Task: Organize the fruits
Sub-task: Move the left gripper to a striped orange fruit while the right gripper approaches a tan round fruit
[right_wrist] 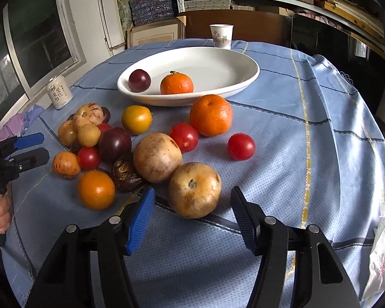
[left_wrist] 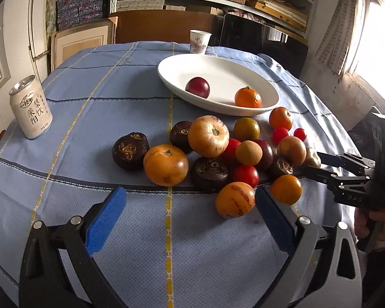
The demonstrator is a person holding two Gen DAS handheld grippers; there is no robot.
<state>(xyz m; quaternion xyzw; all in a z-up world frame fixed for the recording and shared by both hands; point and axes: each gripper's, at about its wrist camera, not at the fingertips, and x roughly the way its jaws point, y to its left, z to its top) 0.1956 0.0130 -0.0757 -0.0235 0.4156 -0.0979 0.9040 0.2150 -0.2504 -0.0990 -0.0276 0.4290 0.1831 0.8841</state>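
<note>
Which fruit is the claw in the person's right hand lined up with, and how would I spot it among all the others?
Start at the white oval dish on the blue checked cloth, then come toward the camera past the big orange. At the near edge of the pile lies a dull tan, round fruit, just ahead of the right claw. Unlike its similar neighbour, its dark stem dimple faces the camera.

Plate [right_wrist: 243, 77] holds plum [right_wrist: 139, 80] and tangerine [right_wrist: 176, 84]; fruit pile [right_wrist: 131, 151] before plate; cup [right_wrist: 221, 36] behind; can [right_wrist: 59, 95] left.
</note>
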